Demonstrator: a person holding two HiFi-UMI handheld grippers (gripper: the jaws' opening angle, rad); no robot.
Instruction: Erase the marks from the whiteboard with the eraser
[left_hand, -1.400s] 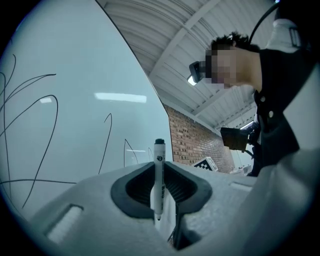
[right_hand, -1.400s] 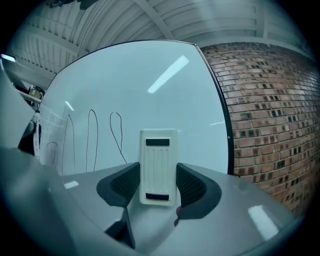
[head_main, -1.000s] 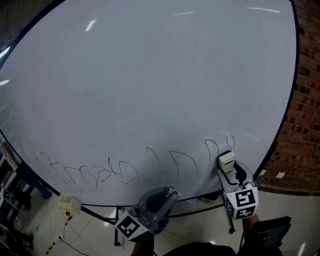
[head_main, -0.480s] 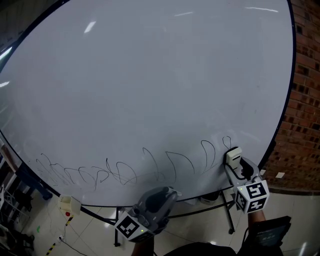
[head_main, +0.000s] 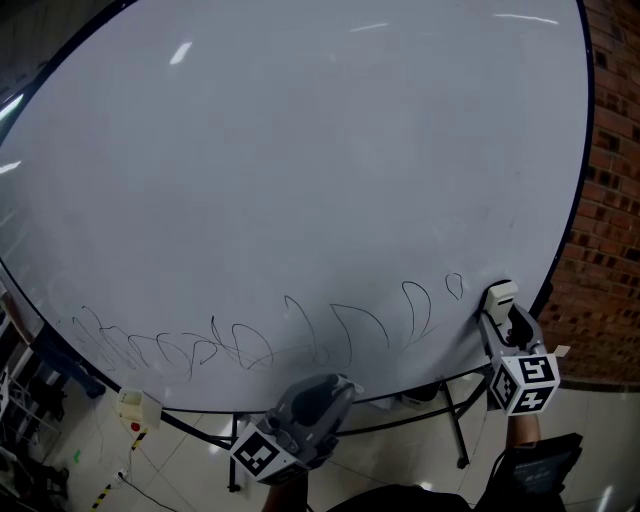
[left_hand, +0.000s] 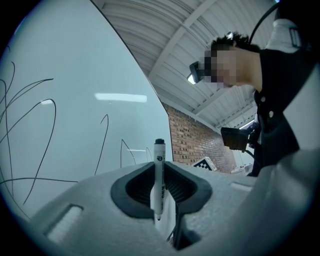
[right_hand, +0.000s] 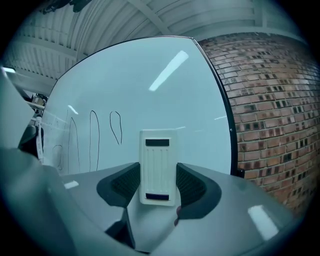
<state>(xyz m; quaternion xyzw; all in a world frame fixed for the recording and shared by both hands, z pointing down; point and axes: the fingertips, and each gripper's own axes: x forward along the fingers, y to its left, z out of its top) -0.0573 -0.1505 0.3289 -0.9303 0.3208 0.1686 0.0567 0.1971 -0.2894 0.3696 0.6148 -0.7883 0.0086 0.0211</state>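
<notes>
A large whiteboard (head_main: 300, 160) fills the head view. A row of thin black loops and scribbles (head_main: 240, 340) runs along its lower part, ending in a small loop (head_main: 455, 285) at the right. My right gripper (head_main: 499, 300) is shut on a white eraser (right_hand: 158, 167), held near the board's lower right edge, just right of the last loop (right_hand: 115, 127). My left gripper (head_main: 335, 385) hangs low below the board's bottom edge, shut on a white marker with a black cap (left_hand: 158, 175).
A brick wall (head_main: 610, 200) stands right of the board. The board's stand legs (head_main: 455, 430) reach the tiled floor below. A small yellowish box (head_main: 138, 408) hangs under the board at lower left. A person's dark sleeve (left_hand: 280, 115) shows in the left gripper view.
My right gripper with the eraser has slid right along the board, from over the last loops to the board's right edge. The left gripper has stayed put.
</notes>
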